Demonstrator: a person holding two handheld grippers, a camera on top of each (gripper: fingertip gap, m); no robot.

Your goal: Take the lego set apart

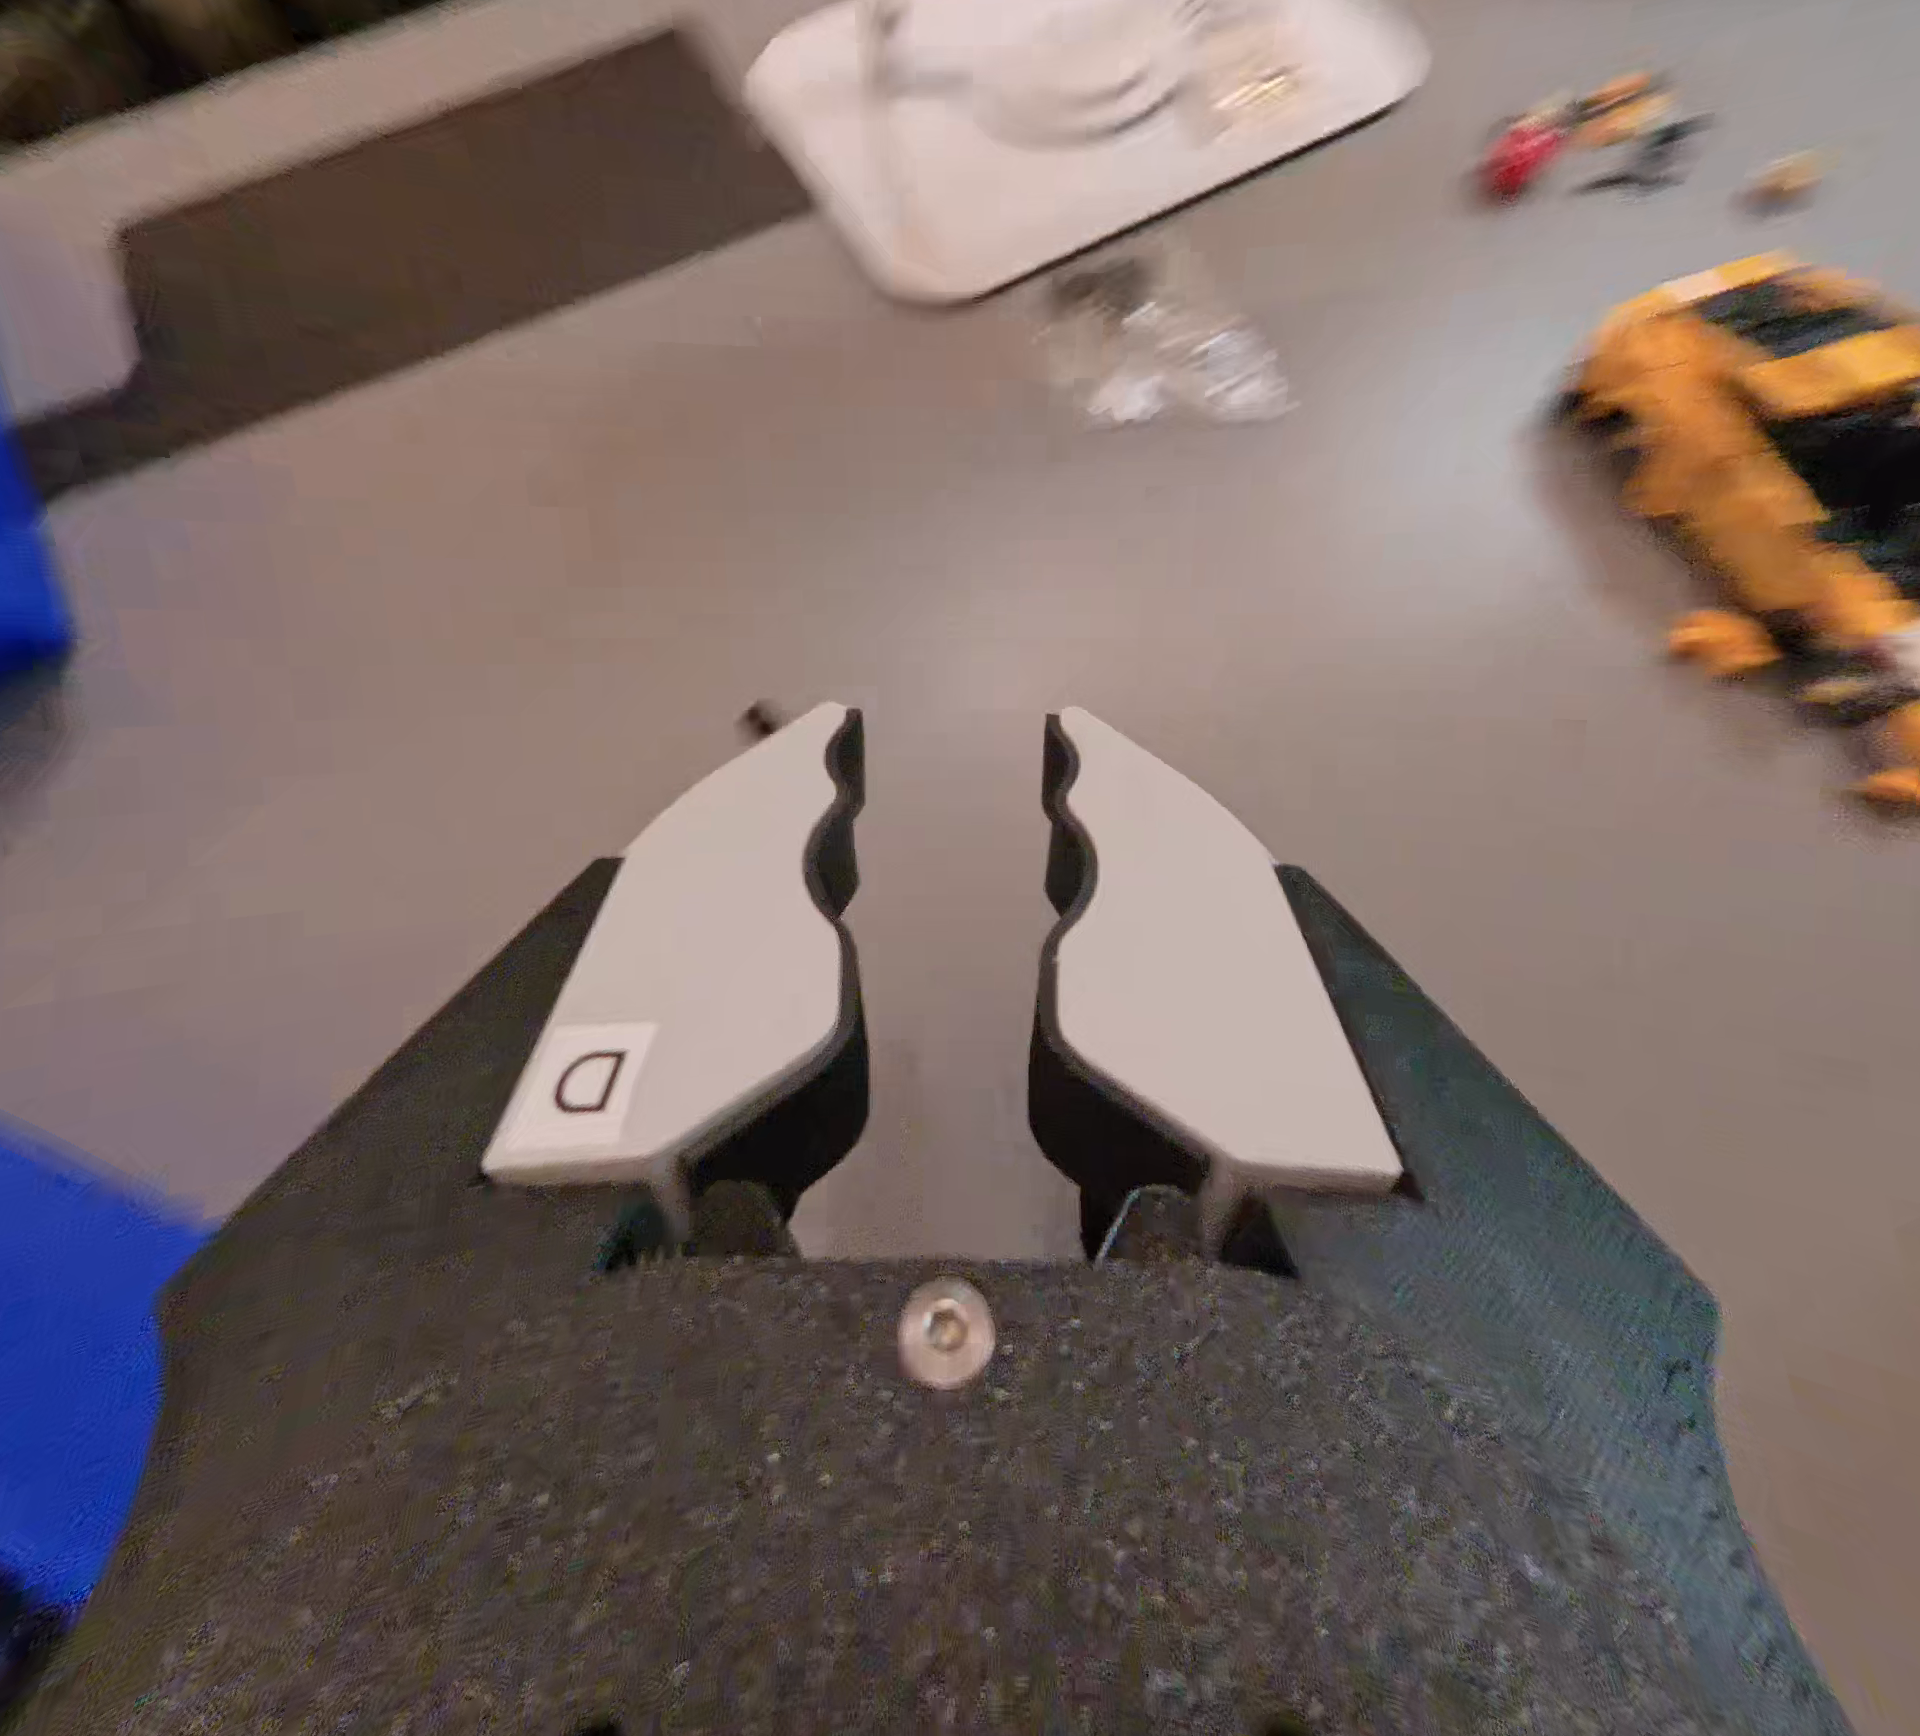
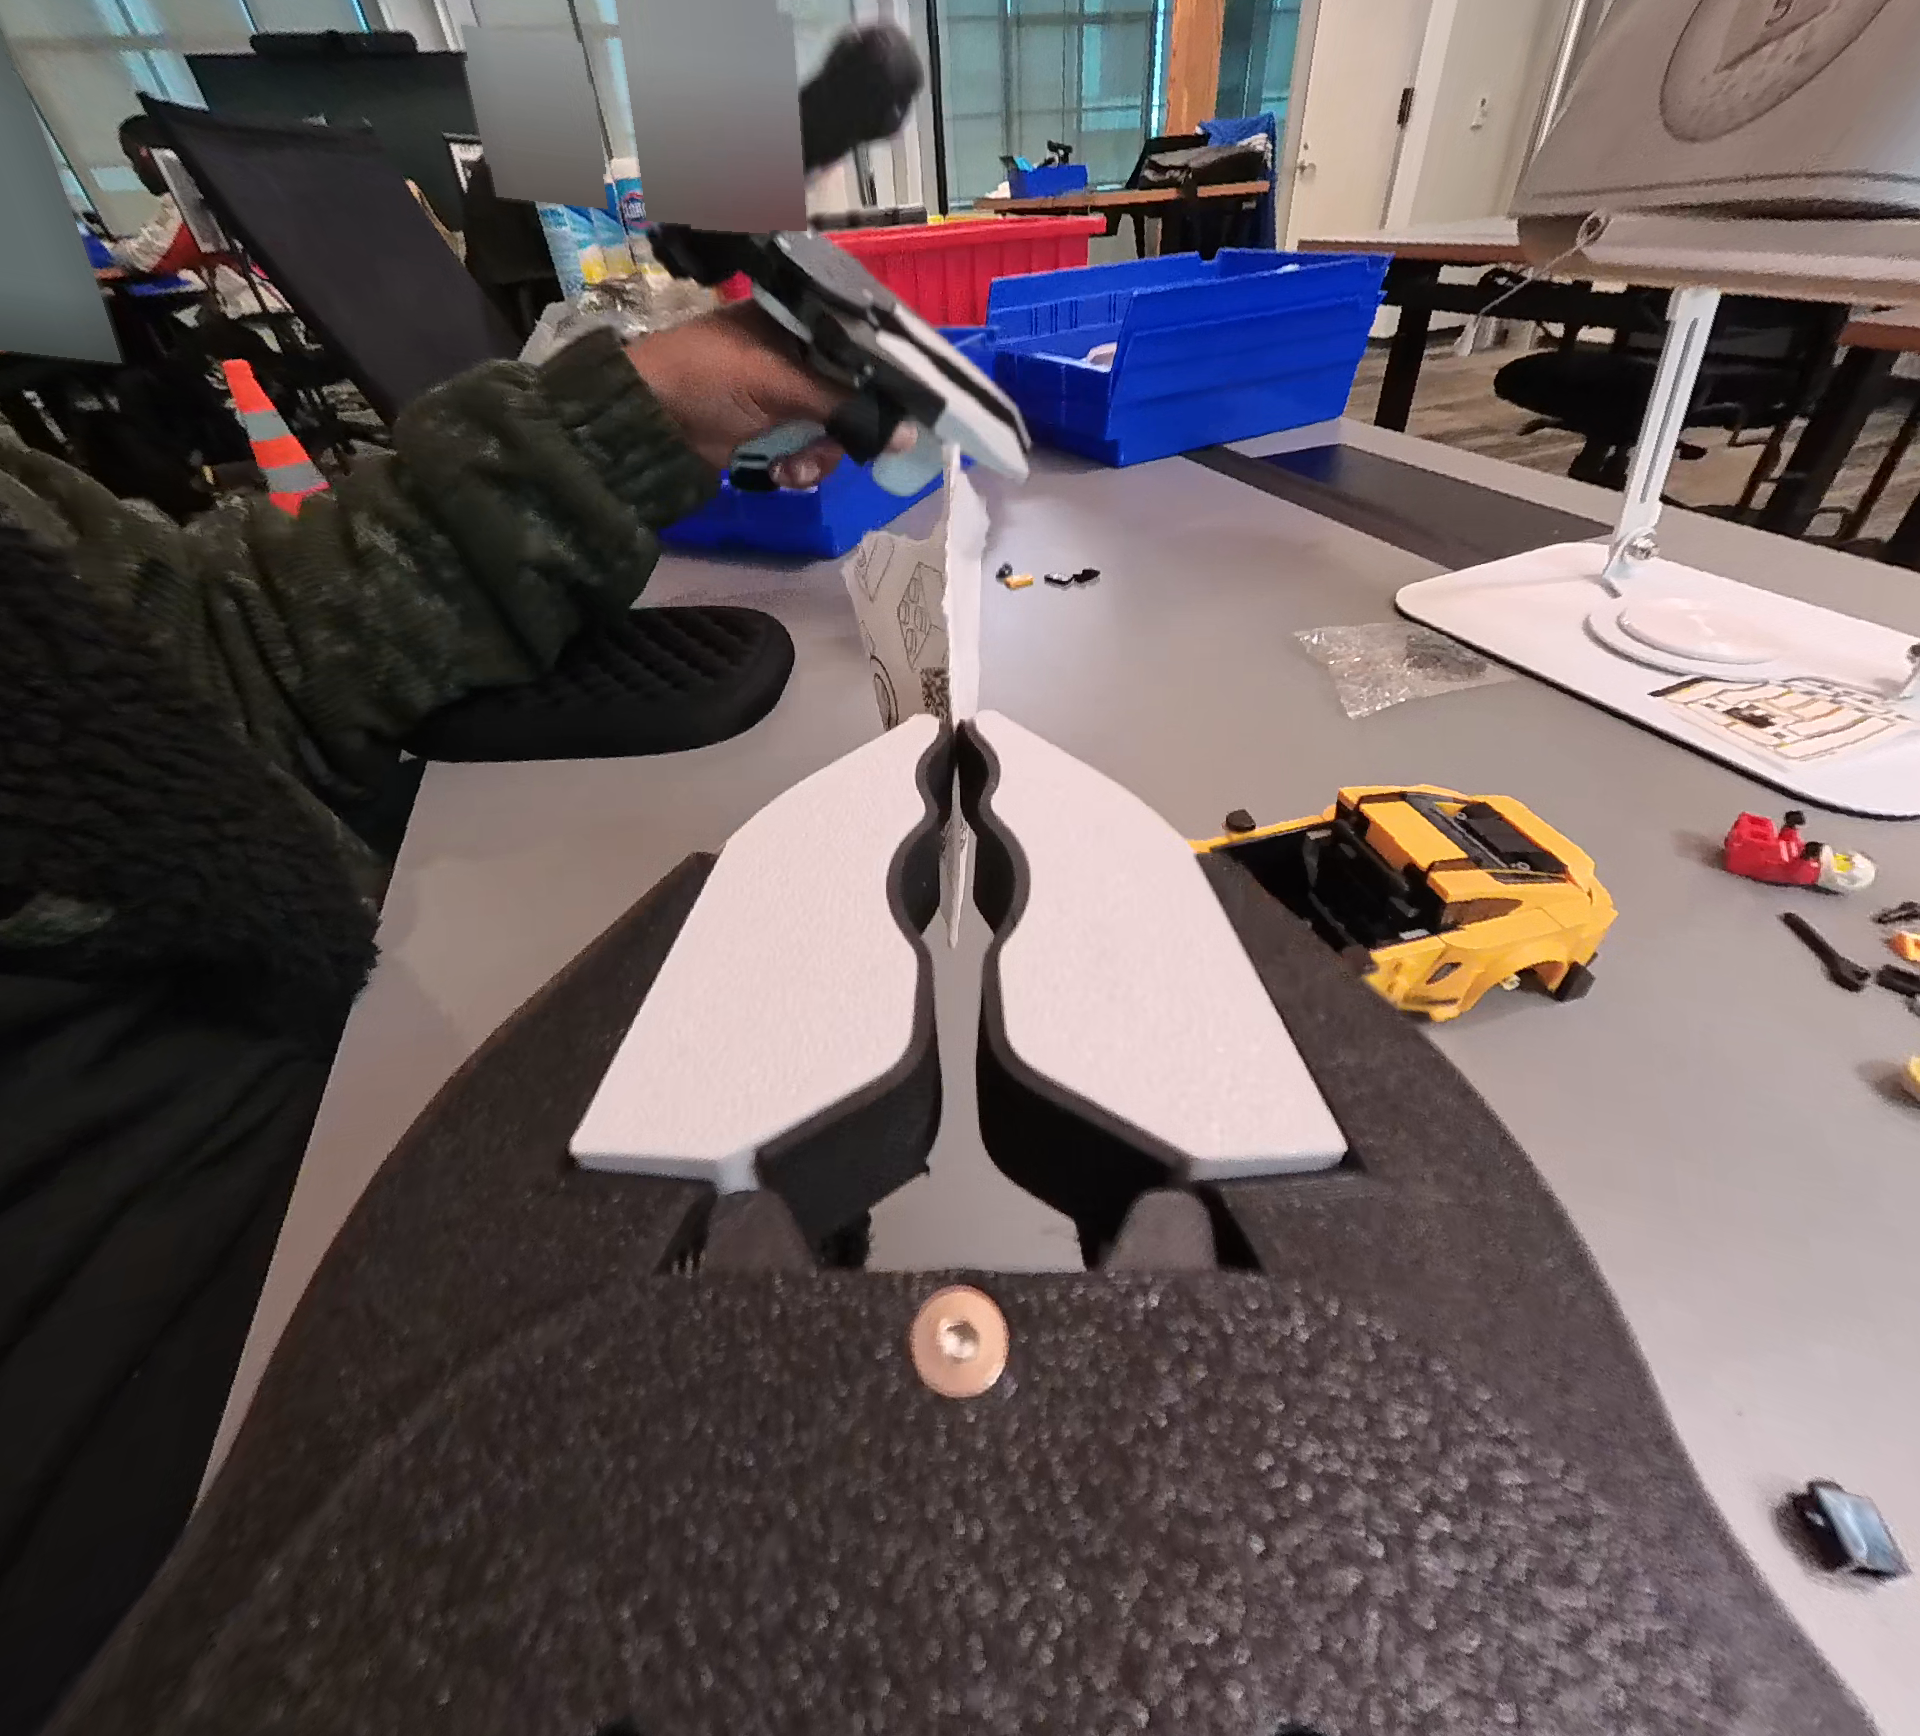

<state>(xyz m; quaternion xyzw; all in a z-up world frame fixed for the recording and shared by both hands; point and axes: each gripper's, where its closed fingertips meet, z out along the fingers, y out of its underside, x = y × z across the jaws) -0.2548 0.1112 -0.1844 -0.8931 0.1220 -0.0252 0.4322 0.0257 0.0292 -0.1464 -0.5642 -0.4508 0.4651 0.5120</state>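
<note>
Your right tool (image 2: 957,736) is pressed together on a torn white paper bag (image 2: 940,637), printed with brick drawings, which stands up from the tips toward the centre of the right wrist view. Your left tool (image 1: 953,715) is spread with nothing between its tips in its own view. In the right wrist view the same tool (image 2: 997,439) sits above centre, pointing down at the bag's top edge. Whether it touches the paper there, I cannot tell.

Task object: the yellow lego car (image 2: 1444,886) rests on the grey table (image 2: 1195,710), right of centre, partly stripped, with its black interior open. Loose parts lie at the right edge, among them a red piece (image 2: 1766,850). In the left wrist view the car (image 1: 1766,481) is a blur at the right edge.

Step in hand, as I judge it: handling the bag, not the car itself. To do it well:
- Keep your right pinch firm and low on the paper.
- Close your left tool on the upper edge only once both tips straddle it.
- Pull slowly, since torn paper will likely rip further.
- Keep the bag over the table, clear of the car.

Pose: your left hand (image 2: 727,382) grips its tool from the left of the frame, wrist tipped downward, forearm in a dark green fleece sleeve (image 2: 416,564) reaching across. Your right tool points forward and level.
</note>
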